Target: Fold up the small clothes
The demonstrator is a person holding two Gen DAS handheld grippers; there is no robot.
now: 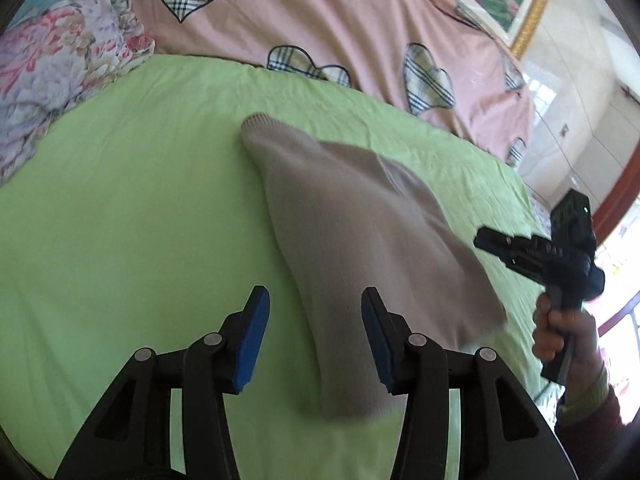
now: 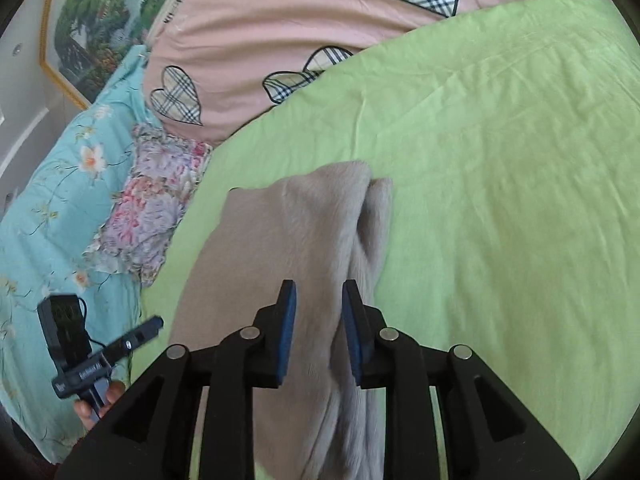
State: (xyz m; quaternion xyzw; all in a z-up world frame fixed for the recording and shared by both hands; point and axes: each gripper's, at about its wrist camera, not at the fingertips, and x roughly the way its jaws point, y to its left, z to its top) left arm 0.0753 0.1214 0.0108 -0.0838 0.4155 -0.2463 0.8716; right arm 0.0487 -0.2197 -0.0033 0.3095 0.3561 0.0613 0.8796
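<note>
we see the bed (image 1: 120,200) filling both views, its top covered by a light green sheet (image 2: 500,180) with shallow creases. behind it lies a pink quilt (image 1: 340,20) printed with plaid hearts, and beside that a floral pillow (image 2: 160,200) and a turquoise flowered cover (image 2: 60,180). a gold-framed landscape picture (image 2: 80,40) hangs on the pale wall; in the left wrist view a bright window and tiled wall show at the far right.

the beige knit garment (image 1: 360,240) lies on the green sheet near the middle, one ribbed narrow end pointing toward the quilt, its body spreading wider toward us and partly doubled over. the cloth is blurred in places.

our left tool (image 1: 316,336) is angled down over the near end of the garment, its blue pads (image 1: 256,340) well apart, with cloth between them but not pressed. our right tool (image 2: 319,332) also slants down over the garment, its pads (image 2: 288,332) closer together yet still parted, cloth lying below the gap and not pinched. the right hand (image 1: 560,332) grips its handle off the bed's edge.

wide bare sheet lies open to either side of the garment; the quilt bounds the far edge.
</note>
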